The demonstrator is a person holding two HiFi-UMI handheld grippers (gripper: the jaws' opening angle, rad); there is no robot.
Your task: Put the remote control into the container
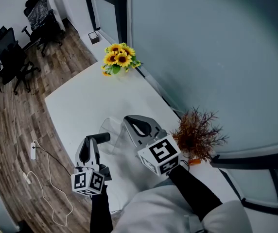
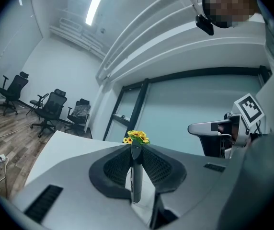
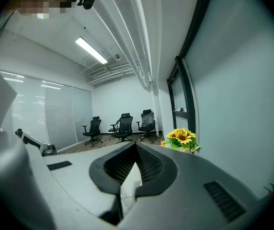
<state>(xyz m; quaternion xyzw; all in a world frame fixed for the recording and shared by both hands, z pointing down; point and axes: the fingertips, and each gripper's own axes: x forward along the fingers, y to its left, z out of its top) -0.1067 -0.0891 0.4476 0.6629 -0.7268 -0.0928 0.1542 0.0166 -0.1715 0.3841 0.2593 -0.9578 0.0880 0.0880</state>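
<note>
Left gripper (image 2: 136, 150) first: its jaws are clamping a slim dark bar, the remote control (image 2: 136, 176), seen edge-on and standing straight up between the pads. It is being pinched by its narrow sides, probably so it can go end-first into an opening. Just past those jaw tips the sunflowers (image 2: 136, 137) are peeking over the top, and off to the jaws' right the other gripper is hanging at about the same level.

Over to the right gripper (image 3: 136, 147): its jaws are pressing together at the tips, with only a thin slit lower down. Something pale and glassy is showing in that slit. I am judging it to be the wall of the clear container (image 1: 112, 131), gripped to steady it, though that cannot be confirmed from here. Beyond these jaws and to their right the same sunflowers are sitting, and far ahead the office chairs (image 3: 122, 126) are lining the room.

From the head view, the container is lying between the two sets of jaws on the white table (image 1: 88, 101), so the remote is hovering close beside it, not yet inside.

Hard to read: the container's outline is fading into the tabletop, its opening is not making itself clear, and the remote's length and buttons are hiding behind the left jaws.
</note>
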